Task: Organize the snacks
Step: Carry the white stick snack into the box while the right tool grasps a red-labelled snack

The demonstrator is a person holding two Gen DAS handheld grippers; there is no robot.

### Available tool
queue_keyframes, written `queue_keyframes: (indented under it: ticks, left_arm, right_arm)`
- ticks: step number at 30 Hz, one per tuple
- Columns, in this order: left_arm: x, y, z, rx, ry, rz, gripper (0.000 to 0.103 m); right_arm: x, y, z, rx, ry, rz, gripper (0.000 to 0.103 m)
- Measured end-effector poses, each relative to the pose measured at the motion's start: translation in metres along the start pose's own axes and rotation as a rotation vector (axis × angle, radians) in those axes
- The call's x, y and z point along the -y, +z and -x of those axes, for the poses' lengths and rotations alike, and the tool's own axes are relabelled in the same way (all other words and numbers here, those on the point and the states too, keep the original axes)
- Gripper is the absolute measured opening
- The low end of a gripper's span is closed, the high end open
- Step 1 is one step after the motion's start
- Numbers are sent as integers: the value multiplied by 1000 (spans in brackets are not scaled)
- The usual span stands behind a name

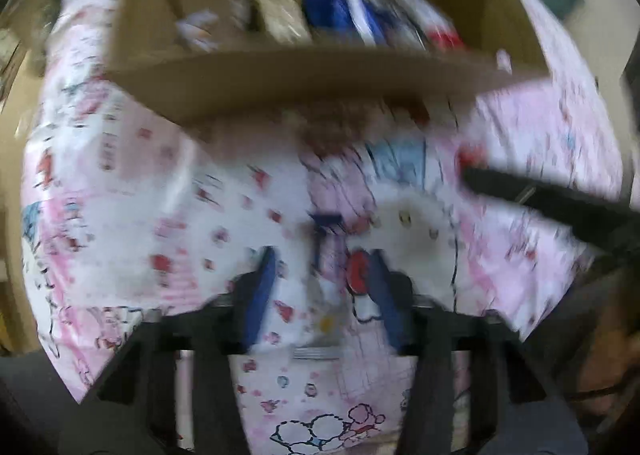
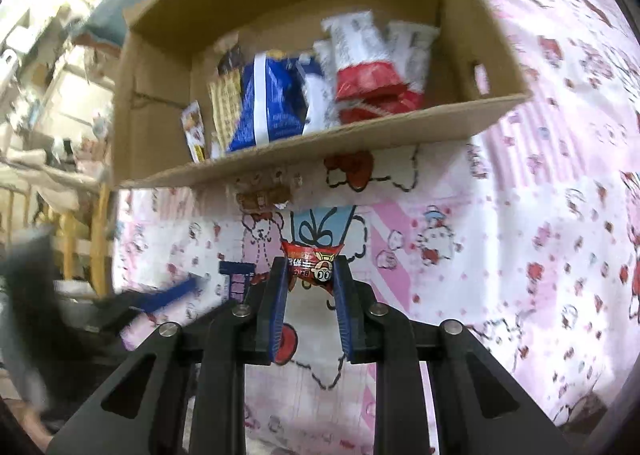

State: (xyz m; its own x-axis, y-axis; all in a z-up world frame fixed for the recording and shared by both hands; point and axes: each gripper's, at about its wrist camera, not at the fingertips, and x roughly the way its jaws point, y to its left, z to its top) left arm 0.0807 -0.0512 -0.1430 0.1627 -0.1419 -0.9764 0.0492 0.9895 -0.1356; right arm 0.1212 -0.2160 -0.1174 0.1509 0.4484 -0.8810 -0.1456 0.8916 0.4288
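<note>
My right gripper [image 2: 312, 275] pinches a small red snack packet [image 2: 311, 264] at its fingertips, near the cardboard box [image 2: 320, 147]. My left gripper [image 1: 322, 275] has narrowed around a blue-topped packet [image 1: 326, 251]; blur hides whether it grips.

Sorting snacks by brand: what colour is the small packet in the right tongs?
Red packet, clearest in the right wrist view.

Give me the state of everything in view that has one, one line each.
Cardboard box: open on top, partly filled with snack packs.
Blue snack bag: standing in the box.
Small red snack packet: pinched between the right gripper's pads.
Right gripper: shut on the packet.
Left gripper: jaws narrowed, view blurred, grip unclear.
</note>
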Motion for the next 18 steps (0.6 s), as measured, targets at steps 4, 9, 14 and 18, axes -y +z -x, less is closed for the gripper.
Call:
queue_keyframes:
  ticks: [4, 9, 14, 18]
  left_arm:
    - [11, -7, -1, -16, 76, -64, 12]
    - [1, 1, 53, 91, 7, 6, 12]
    - [-18, 29, 111, 244, -19, 92, 12]
    - [-25, 61, 136, 325, 16, 87, 12]
  right_arm:
    - [11, -2, 23, 38, 67, -53, 24]
    - [3, 2, 48, 112, 150, -30, 24]
    - [-7, 17, 77, 232, 223, -1, 24]
    - [-8, 37, 85, 296, 230, -2, 24]
